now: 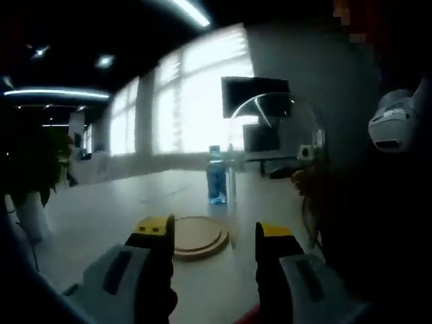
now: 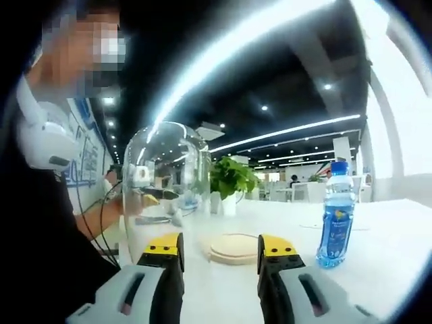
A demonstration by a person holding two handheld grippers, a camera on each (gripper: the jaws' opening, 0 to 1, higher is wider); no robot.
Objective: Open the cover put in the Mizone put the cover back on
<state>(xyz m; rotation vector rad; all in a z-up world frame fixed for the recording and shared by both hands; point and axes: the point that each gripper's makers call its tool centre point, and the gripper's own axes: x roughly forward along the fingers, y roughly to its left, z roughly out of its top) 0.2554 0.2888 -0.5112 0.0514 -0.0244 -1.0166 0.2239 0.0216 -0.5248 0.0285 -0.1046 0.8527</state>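
**Both grippers empty, dome off its base**

Left gripper [image 1: 214,233], left gripper view: my jaws apart, nothing between them. Just past them, round wooden base [image 1: 198,237] on the table [image 1: 108,209]. Mizone bottle [image 1: 216,175] stands upright farther back, glass dome [image 1: 273,145] beside it on the right.

Right gripper [image 2: 220,246], right gripper view: jaws apart, empty. Base [image 2: 234,248] just ahead, bare. Dome [image 2: 165,179] on the left, off the base. Bottle [image 2: 335,214] upright on the right, apart from the base. Potted plant [image 2: 231,183] behind.
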